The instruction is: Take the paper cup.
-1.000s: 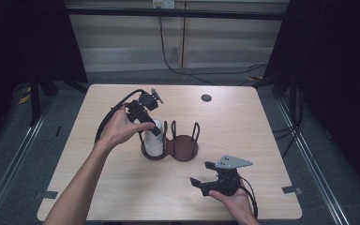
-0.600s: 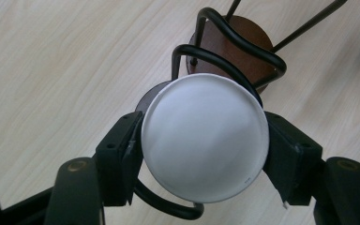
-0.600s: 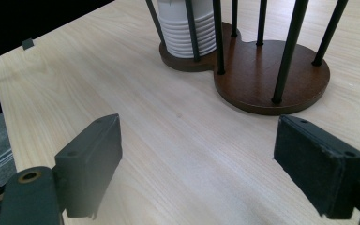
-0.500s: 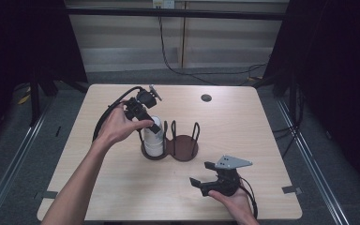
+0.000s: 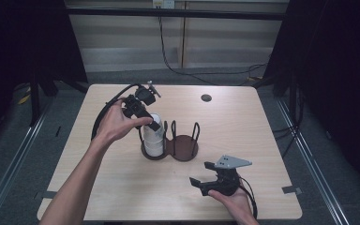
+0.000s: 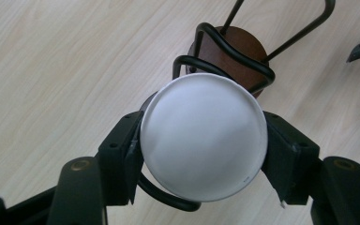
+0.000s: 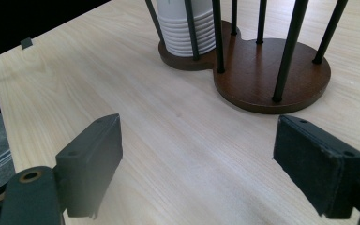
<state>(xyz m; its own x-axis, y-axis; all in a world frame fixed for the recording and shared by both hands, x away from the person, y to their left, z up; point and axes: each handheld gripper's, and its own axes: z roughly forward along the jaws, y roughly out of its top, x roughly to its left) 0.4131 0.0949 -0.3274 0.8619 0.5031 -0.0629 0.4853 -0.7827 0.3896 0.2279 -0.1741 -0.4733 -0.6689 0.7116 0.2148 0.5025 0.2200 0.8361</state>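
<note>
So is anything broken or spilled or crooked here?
Nothing stands out. The cups sit stacked upside down in the holder, the left gripper pinches the top one, and the table looks clean.

Even overhead light is falling on your wooden table (image 5: pixel 262 136) while the surroundings are sinking into near-black. Soft shadows are pooling under the cup stack (image 6: pixel 204 136), which is glaring slightly. Your right gripper's near jaws are blurring.
</note>
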